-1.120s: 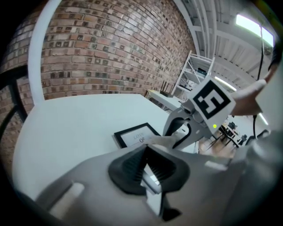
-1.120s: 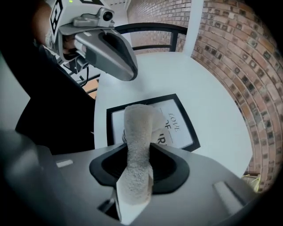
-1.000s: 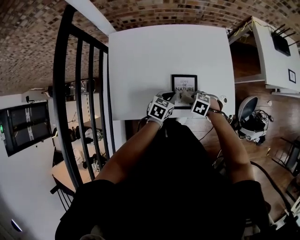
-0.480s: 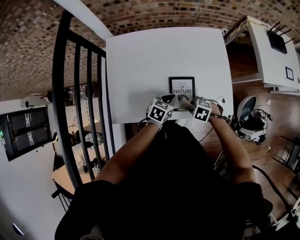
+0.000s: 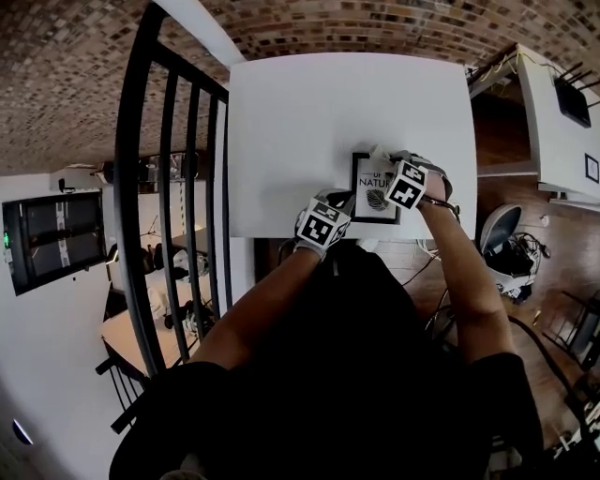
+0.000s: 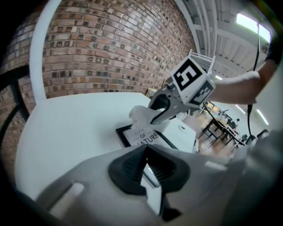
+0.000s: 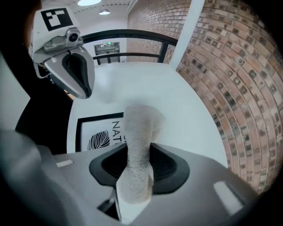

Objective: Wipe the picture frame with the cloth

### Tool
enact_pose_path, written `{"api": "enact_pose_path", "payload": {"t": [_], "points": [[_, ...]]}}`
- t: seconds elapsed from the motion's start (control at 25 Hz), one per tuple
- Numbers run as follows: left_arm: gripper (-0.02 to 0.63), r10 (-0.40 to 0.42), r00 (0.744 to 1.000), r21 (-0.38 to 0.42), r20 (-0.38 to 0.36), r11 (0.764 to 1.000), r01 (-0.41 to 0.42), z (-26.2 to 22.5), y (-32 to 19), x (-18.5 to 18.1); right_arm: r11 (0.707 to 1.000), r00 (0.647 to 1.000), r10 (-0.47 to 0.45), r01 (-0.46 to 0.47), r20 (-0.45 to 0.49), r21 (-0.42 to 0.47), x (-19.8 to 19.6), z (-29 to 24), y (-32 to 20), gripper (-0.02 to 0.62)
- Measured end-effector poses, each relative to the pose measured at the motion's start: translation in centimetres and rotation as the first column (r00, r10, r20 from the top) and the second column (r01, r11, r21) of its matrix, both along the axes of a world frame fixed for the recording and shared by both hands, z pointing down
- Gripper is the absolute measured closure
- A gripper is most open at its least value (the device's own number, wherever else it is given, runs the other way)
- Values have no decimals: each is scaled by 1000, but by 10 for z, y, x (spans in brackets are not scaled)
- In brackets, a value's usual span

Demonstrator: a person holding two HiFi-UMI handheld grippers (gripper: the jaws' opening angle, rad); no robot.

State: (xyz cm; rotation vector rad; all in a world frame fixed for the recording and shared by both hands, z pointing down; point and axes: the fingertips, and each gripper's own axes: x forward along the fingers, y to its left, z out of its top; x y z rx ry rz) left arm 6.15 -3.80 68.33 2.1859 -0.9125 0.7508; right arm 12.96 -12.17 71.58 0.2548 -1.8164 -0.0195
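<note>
The black picture frame [image 5: 373, 199] with a leaf print lies flat near the front edge of the white table [image 5: 328, 122]. My right gripper [image 5: 392, 167] is shut on a whitish cloth [image 5: 379, 155], whose free end rests on the frame's far part. In the right gripper view the cloth [image 7: 139, 132] sticks out between the jaws over the frame [image 7: 95, 132]. My left gripper [image 5: 336, 208] sits at the frame's near left corner. Its jaws look shut on the edge of the frame [image 6: 141, 134]. The left gripper view also shows the right gripper [image 6: 154, 115] and the cloth [image 6: 140, 115].
A black railing [image 5: 178, 187] runs along the table's left side. The brick wall [image 5: 375, 23] stands behind the table. To the right are a white desk [image 5: 553, 112] and a chair [image 5: 502, 234] on the wooden floor.
My right gripper has carried the cloth from the frame's near edge across the print to its far part. The left gripper stays at the near left corner.
</note>
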Motion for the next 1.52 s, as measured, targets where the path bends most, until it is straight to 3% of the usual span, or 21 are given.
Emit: {"api": "enact_pose_path", "payload": {"t": [0.12, 0.24, 0.56, 0.76, 0.92, 1.08, 1.2, 1.4, 1.52], "points": [[606, -20, 1000, -3, 6, 1000, 20, 1, 1, -9, 999, 998, -36, 36, -47, -7, -14, 14, 0, 443], [607, -37, 999, -5, 8, 999, 37, 1, 2, -17, 993, 993, -92, 86, -76, -79, -21, 27, 22, 443], [607, -28, 1000, -12, -8, 1000, 28, 3, 0, -18, 950, 992, -126, 113, -27, -292, -26, 26, 102, 443], [607, -23, 999, -6, -23, 1000, 23, -2, -4, -14, 932, 986, -164, 150, -15, -329, -20, 23, 142, 445], [606, -22, 999, 18, -33, 1000, 23, -9, -13, -20, 950, 995, -85, 94, 42, -298, -25, 8, 138, 445], [606, -17, 998, 82, -61, 996, 22, -32, -20, -34, 977, 975, 62, -15, 215, -214, -33, -32, 113, 445], [606, -2, 993, 186, -118, 982, 24, -73, -29, -42, 986, 880, 156, -110, 449, -127, -45, -89, 86, 445], [606, 45, 970, 392, -240, 918, 55, -167, -37, -49, 969, 642, 155, -246, 751, 11, -49, -202, 60, 443], [606, 123, 939, 504, -323, 861, 60, -231, -30, -41, 952, 467, 109, -302, 878, 42, -44, -265, 60, 443]]}}
